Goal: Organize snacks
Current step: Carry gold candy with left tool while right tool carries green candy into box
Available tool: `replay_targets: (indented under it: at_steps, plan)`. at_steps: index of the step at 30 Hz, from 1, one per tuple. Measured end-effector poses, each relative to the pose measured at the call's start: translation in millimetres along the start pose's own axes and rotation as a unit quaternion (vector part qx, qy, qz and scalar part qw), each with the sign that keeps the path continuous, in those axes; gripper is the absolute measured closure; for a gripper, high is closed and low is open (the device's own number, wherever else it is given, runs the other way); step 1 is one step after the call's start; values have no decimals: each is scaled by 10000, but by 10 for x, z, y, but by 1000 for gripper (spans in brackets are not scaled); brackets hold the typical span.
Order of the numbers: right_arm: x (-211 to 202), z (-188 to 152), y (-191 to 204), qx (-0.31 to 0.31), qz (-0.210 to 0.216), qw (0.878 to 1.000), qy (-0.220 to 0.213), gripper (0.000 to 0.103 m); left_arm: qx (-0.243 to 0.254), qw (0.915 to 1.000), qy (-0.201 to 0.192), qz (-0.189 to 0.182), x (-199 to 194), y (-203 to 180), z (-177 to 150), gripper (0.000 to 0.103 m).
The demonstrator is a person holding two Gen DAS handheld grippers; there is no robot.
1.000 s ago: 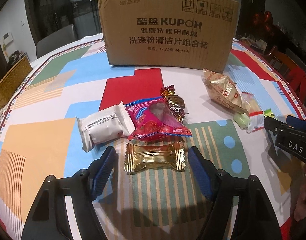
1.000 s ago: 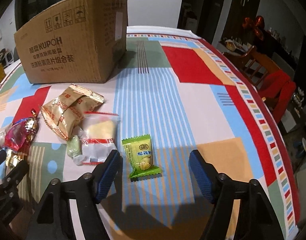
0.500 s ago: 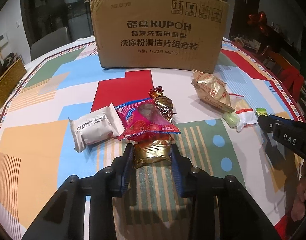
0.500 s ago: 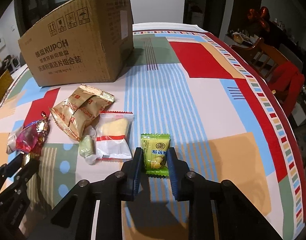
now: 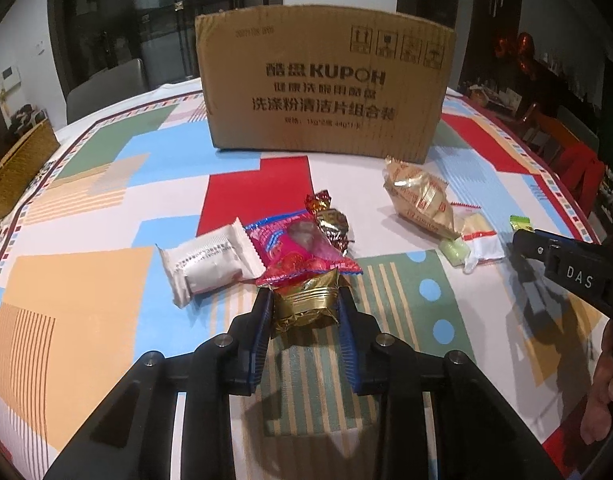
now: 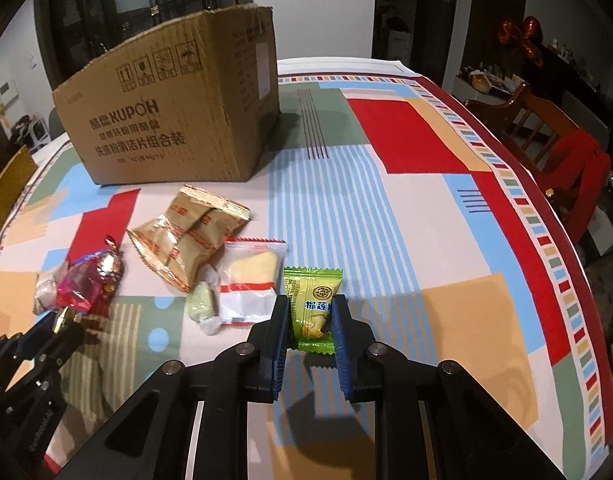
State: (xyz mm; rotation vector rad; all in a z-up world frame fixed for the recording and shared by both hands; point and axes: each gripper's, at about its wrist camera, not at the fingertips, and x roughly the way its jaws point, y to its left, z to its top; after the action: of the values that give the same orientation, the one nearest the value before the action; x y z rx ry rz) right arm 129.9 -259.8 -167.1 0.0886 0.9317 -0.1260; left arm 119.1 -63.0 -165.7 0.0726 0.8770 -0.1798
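Observation:
My left gripper [image 5: 305, 300] is shut on a gold foil snack [image 5: 304, 307] and holds it slightly off the table. Just beyond lie a pink packet [image 5: 298, 250], a white packet [image 5: 210, 264] and a brown foil candy [image 5: 330, 222]. My right gripper [image 6: 309, 310] is shut on a green candy packet [image 6: 312, 304], also lifted. To its left lie a clear red-and-white packet [image 6: 252, 280], a pale green candy [image 6: 202, 302] and a tan biscuit pack [image 6: 190, 236]. A cardboard box [image 5: 326, 88] stands open-topped behind them.
The round table wears a colourful patterned cloth [image 6: 426, 240]. A woven basket [image 5: 16, 168] sits at the far left edge. A wooden chair with red cloth [image 6: 566, 152] stands beside the table on the right. The right gripper's body shows in the left wrist view [image 5: 566, 272].
Both grippers closed from wide open onto their snacks, the left on the gold foil snack, the right on the green packet. Both have since lifted them slightly.

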Motion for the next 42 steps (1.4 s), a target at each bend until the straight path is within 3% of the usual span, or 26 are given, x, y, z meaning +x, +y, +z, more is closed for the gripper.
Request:
replay_targets:
  at_steps: [20, 42]
  plan:
    - [-371, 241, 248, -167, 315, 9986, -379, 81, -145, 9987, -456, 152, -355, 176, 253, 72]
    - [-757, 680, 600, -422, 599, 9926, -963, 81, -177, 9931, -1101, 354, -667, 423, 867, 72]
